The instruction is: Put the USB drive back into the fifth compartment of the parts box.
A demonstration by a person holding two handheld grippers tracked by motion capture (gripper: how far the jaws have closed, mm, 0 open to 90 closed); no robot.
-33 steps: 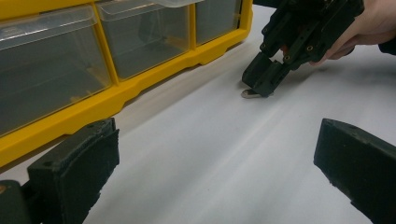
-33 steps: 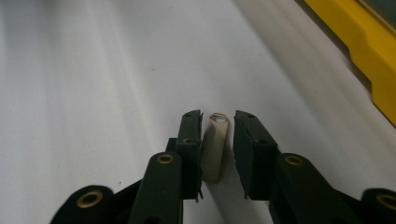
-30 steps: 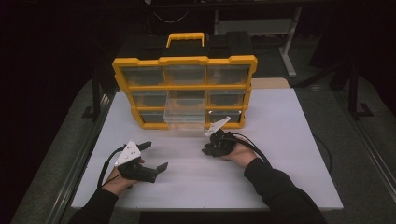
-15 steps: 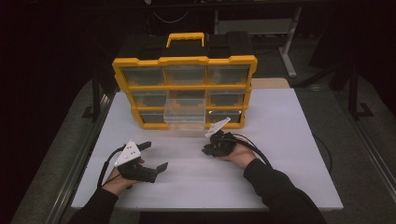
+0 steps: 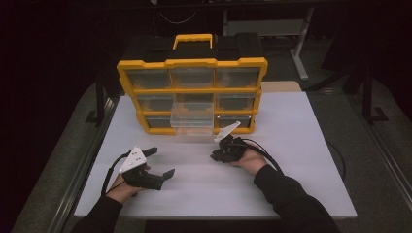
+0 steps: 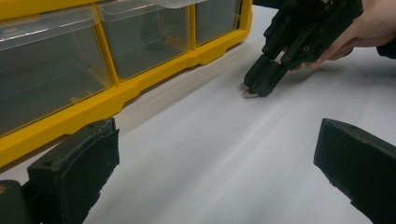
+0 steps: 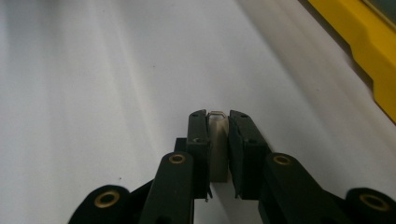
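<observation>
Right hand-held gripper (image 7: 218,119), low centre of the right gripper view, jaws drawn in on a small flat metal piece (image 7: 217,140), pale grey, standing on edge between the pads; the jaws have just been closing, and the piece sits between them with its top edge peeking past the tips. In the left gripper view, upper right of the frame, the same piece (image 6: 249,94) shows as a sliver under the right hand-held gripper's tips (image 6: 261,84), at or just off the white table (image 6: 196,154); cannot tell whether it is touching. Left hand-held gripper (image 5: 158,162), lower left of the high view, jaws spread wide, holding nothing, well apart from the work. Yellow organizer (image 5: 192,92) stands upper centre of the high view, one clear drawer (image 5: 192,121) in the middle column pulled out toward the person, just beyond the right hand (image 5: 245,158). Risks, as I judge them: the piece is thin and smooth, gripped near the jaw tips only, so a light squeeze or a tilt of the wrist could let it pivot or slip out onto the table. If carried to the open drawer, the tips could clip the drawer's front lip and knock the piece loose. A drop near the organizer's base could send it under the yellow frame, hard to pinch again.
</observation>
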